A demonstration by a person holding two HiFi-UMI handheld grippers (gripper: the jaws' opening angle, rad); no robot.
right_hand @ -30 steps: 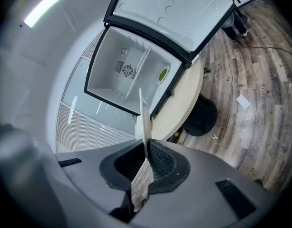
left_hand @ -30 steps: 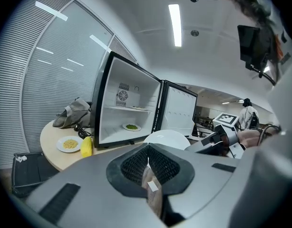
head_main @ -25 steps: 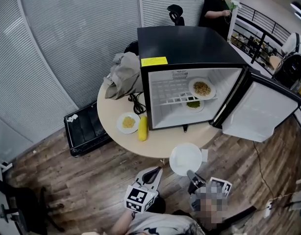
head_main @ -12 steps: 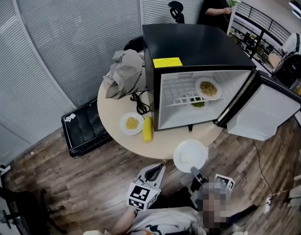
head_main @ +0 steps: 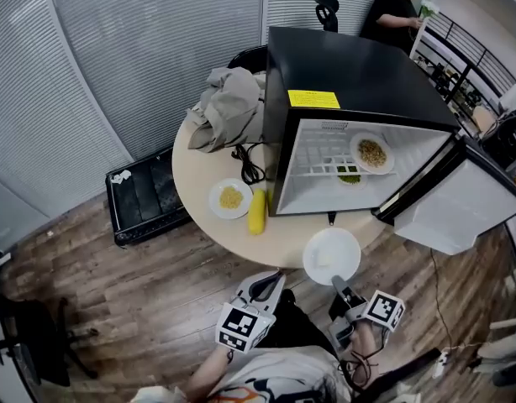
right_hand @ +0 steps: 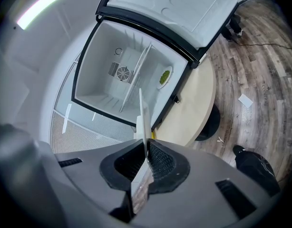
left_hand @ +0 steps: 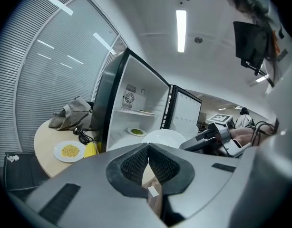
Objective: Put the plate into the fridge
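Since a second ago the plate (head_main: 331,256) has edged up the head view toward the open fridge (head_main: 359,74) and now overlaps the table (head_main: 199,175) rim, lower centre. The right gripper (head_main: 335,280) is clamped on its near rim, and the plate hides the jaw tips from above. The right gripper view shows the plate only as a thin edge between the closed pads. The left gripper (head_main: 275,277) hangs lower left of the plate, jaws pressed together on nothing. Inside the fridge, the lower dish (head_main: 349,175) is half hidden by the shelf.
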